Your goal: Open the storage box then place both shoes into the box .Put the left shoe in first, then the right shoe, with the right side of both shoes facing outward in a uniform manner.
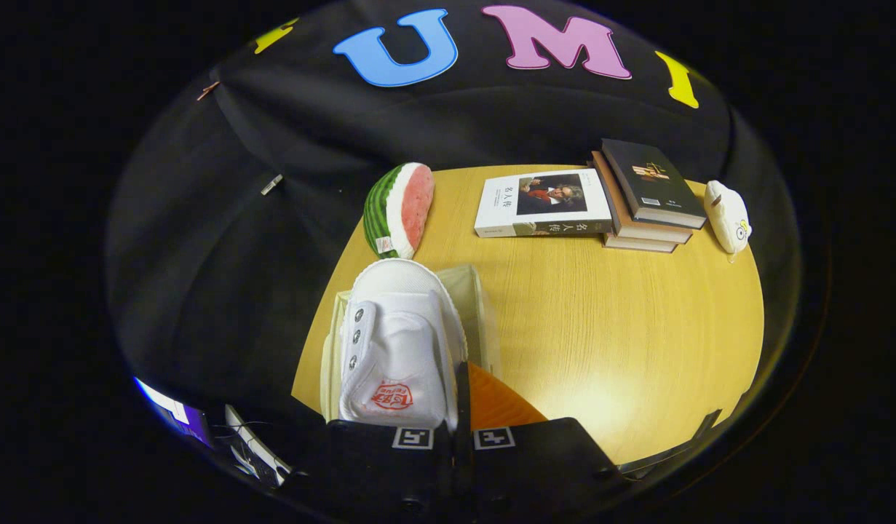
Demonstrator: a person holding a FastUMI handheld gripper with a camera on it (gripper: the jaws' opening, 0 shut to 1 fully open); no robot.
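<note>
- The white canvas shoe [400, 342] hangs just ahead of the tongs [453, 437], toe pointing away, eyelet row turned to its left side, and a red printed mark near the heel end.
- The tongs stand nearly together and appear clamped on the thin right-hand wall of the shoe near the collar. Judgement: the hold is on one thin edge only, so the shoe can pivot or slide out if it is swung quickly.
- The pale storage box [484, 313] lies directly under and behind the shoe at the near left part of the worktop [622, 320]. Its rim shows on both sides of the shoe; whether the shoe already rests inside cannot be told.
- Risk: the toe or sole catches the box rim on lowering, tipping the shoe or pushing the light box along the worktop.
- Risk: the required facing is lost if the shoe rotates in the hold. Which shoe of the pair this is cannot be confirmed, so the order of placement may be wrong.
- An orange surface [495, 404] sits just right of the tongs, touching the box area; its identity is unclear. It could obstruct release.
- The watermelon-slice toy [400, 211] lies just beyond the box; overshoot would strike it.
- The books [564, 204] and the white plush toy [728, 215] lie well apart, at the far side.
</note>
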